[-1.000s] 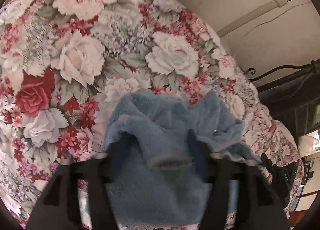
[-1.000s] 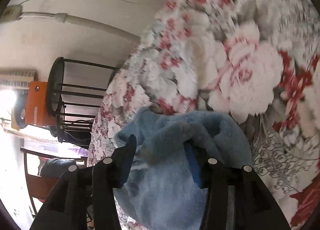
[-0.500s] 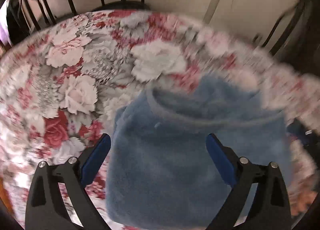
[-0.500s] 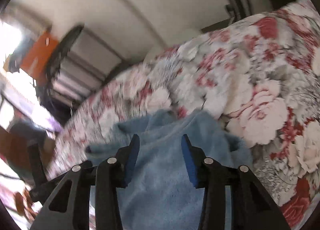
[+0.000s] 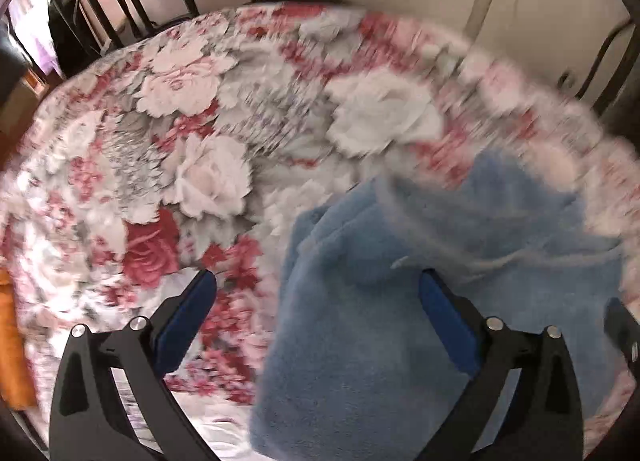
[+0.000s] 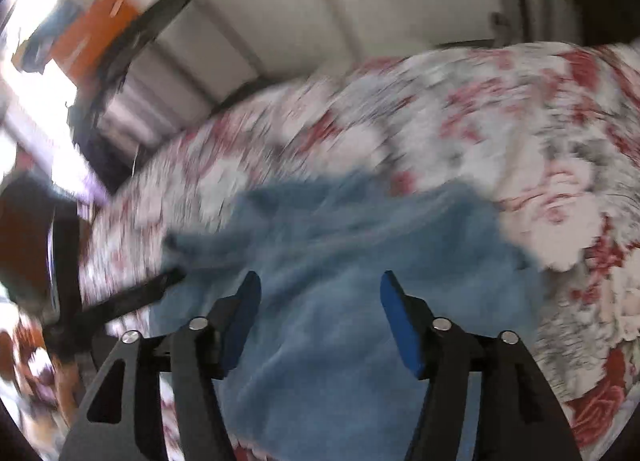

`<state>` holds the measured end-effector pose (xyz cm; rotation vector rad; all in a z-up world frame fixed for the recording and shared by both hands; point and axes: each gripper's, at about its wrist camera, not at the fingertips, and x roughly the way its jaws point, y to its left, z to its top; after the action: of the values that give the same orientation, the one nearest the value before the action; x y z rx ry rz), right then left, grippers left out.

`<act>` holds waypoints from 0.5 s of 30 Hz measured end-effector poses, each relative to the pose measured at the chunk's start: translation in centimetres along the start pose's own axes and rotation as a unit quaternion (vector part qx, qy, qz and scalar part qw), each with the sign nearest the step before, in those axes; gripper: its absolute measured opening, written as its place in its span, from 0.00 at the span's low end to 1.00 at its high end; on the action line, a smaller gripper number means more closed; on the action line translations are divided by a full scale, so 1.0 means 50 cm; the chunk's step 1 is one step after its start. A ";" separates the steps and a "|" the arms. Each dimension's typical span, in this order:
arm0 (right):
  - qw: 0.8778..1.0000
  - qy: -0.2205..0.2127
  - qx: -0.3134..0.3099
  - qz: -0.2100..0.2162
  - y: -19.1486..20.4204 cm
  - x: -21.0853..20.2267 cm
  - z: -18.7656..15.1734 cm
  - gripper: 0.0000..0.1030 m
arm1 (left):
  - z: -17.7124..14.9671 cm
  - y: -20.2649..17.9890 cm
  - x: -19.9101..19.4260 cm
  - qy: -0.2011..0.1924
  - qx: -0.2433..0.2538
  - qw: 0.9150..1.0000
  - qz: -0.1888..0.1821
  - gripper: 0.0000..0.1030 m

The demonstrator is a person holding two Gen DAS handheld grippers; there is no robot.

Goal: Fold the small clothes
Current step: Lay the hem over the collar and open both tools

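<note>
Tools (image 5: 316, 293) tilted down over fleece (image 5: 400, 341)

A small garment of pale blue fleece (image 5: 420, 301) lies on a bedspread printed with red, pink and white roses (image 5: 192, 149), near the bed's edge. Its plush fabric is rumpled, with soft folds and a raised ridge running across the upper part, and it appears partly doubled over itself. Motion blur softens its outline in both views, so its exact cut cannot be made out.
</note>
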<state>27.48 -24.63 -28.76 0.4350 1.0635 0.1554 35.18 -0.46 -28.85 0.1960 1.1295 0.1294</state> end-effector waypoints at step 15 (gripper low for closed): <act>0.991 0.059 -0.098 -0.062 0.070 0.062 -0.041 0.91 | 0.029 0.107 0.065 0.052 -0.090 0.994 -0.039 0.96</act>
<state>27.48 -19.89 -30.64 0.1832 1.1758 0.1739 37.83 5.27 -29.95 -0.0152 1.2197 0.1722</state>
